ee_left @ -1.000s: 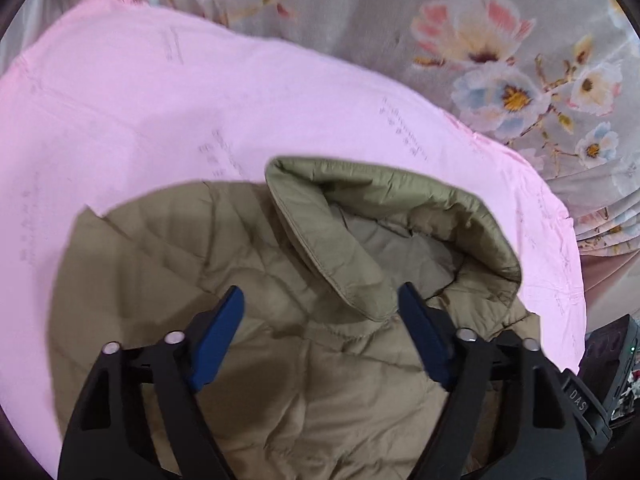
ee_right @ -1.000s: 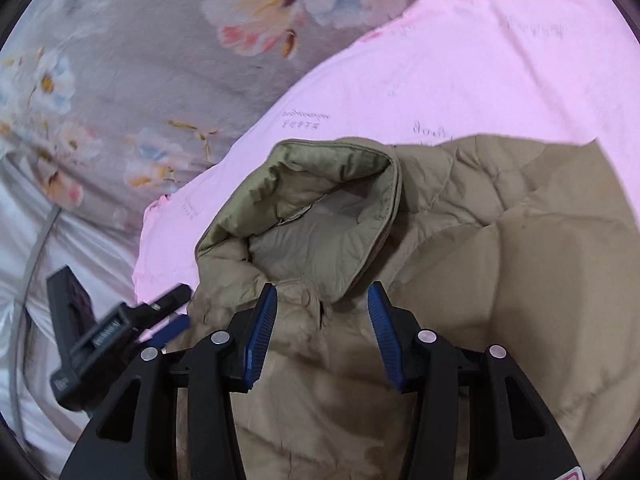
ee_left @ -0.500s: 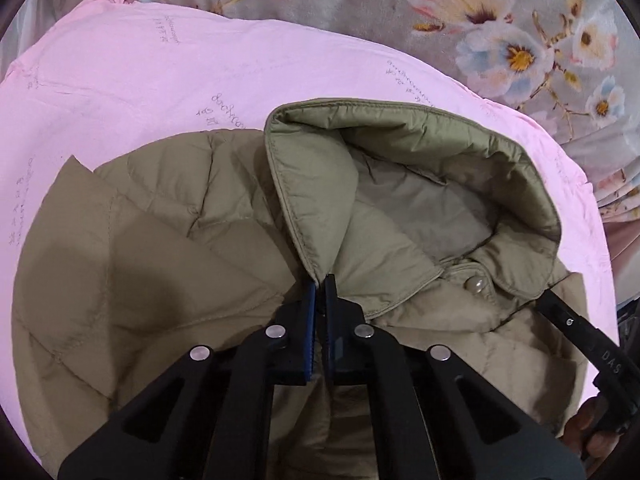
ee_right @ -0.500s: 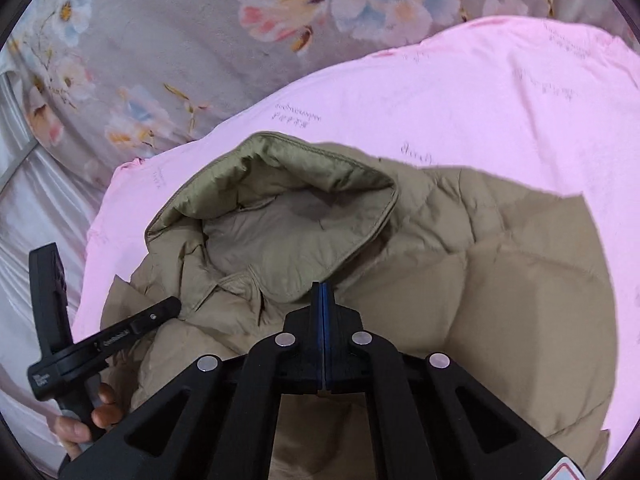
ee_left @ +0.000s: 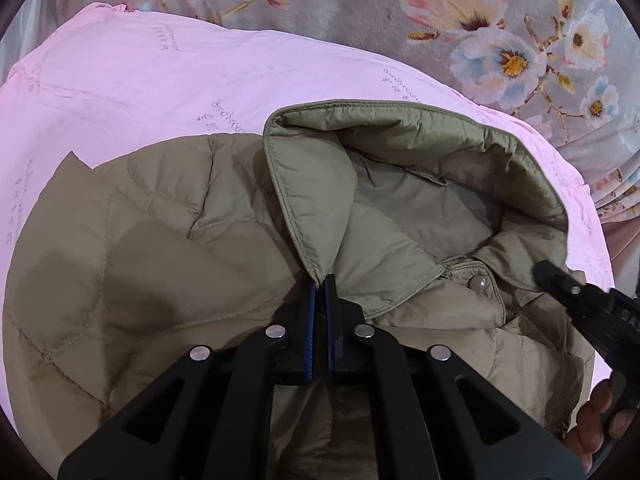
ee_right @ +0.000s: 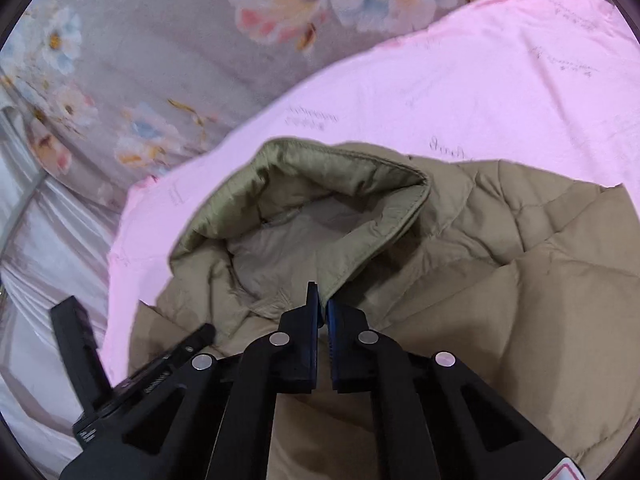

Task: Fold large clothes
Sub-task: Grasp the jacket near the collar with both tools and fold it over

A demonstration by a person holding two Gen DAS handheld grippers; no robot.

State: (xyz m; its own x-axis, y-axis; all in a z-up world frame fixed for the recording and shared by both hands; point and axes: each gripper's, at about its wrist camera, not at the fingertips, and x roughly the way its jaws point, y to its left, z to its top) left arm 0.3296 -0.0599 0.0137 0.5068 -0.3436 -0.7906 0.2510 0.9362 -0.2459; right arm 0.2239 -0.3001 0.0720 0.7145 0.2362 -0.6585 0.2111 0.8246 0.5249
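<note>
Pinching our left gripper onto the olive jacket collar tip, our right gripper clamped likewise on the collar's other tip, both angled down over the pink sheet

Your left tongs hide the jacket hem beneath them, jacket's lower body cut off by both frame edges, right tongs cover the collar tip they pinch, pink sheet lettering too small to read.

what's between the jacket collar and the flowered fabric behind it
A strip of pink sheet lies between the collar of the jacket and the floral fabric; both wrist views show this.
</note>
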